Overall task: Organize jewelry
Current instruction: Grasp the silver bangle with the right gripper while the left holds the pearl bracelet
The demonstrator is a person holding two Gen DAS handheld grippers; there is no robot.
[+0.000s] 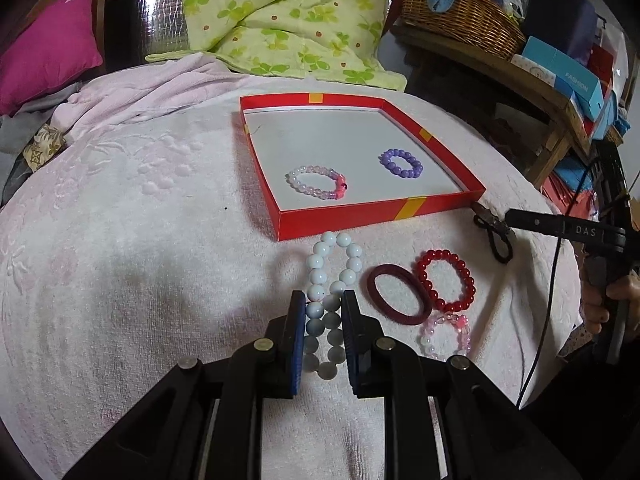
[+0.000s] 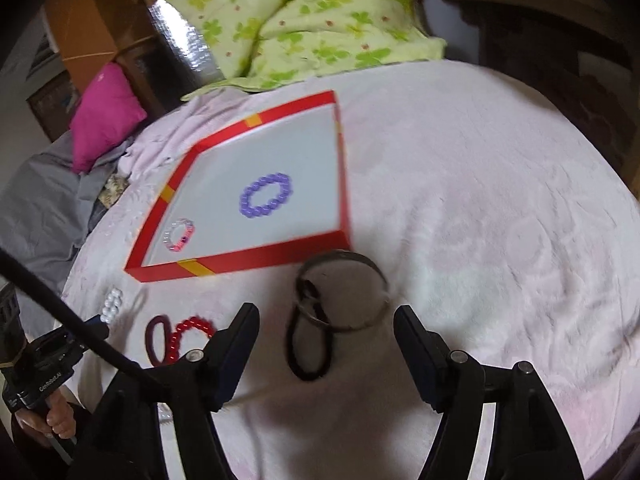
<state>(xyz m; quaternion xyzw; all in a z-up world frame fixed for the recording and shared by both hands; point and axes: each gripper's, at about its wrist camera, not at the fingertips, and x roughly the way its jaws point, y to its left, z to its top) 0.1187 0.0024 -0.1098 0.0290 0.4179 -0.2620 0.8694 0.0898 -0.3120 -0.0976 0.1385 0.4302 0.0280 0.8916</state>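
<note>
Left gripper (image 1: 323, 312) closed on the white bead bracelet (image 1: 332, 276), just off the red tray's (image 1: 360, 218) near edge on the towel (image 1: 140, 240). Right gripper (image 2: 326, 344) wide open, empty, above a metal bangle (image 2: 344, 292) and black hair tie (image 2: 308, 344). Purple bracelet (image 1: 401, 163) lies in the tray.
</note>
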